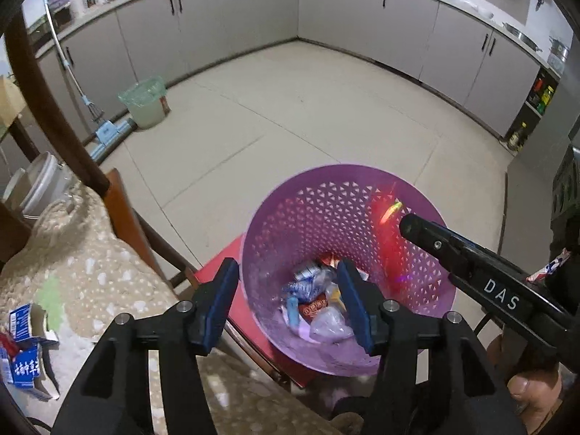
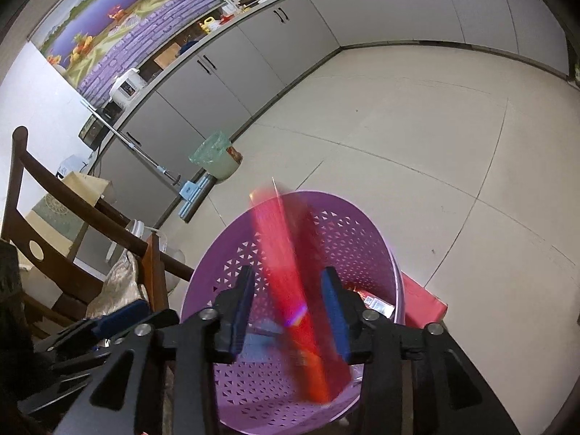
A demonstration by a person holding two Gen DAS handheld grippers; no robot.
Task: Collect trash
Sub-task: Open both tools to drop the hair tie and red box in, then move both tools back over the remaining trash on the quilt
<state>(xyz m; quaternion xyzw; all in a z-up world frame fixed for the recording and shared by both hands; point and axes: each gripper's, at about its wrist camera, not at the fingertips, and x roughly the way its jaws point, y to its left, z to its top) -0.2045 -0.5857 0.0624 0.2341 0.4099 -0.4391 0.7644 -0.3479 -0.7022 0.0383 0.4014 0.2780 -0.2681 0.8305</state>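
Note:
A purple perforated basket (image 1: 326, 210) stands on a red box (image 1: 217, 272) on the floor. Crumpled wrappers and plastic bits (image 1: 315, 304) lie at its bottom. My left gripper (image 1: 288, 268) hovers over the basket, open, with nothing between its blue pads. My right gripper (image 2: 288, 273) is open above the basket (image 2: 348, 232). A red wrapper (image 2: 286, 253), smeared by motion, hangs loose between its fingers over the basket's mouth. In the left wrist view the right gripper (image 1: 417, 230) reaches in from the right, with a red blur (image 1: 389, 214) at its tip.
A wooden chair with a beige spotted cushion (image 1: 90, 261) stands left of the basket. Blue cartons (image 1: 25, 362) lie at the far left. A green-lined bin (image 1: 145, 101) and a mop (image 1: 108, 132) stand by the grey cabinets. A person's hand (image 1: 525, 384) holds the right gripper.

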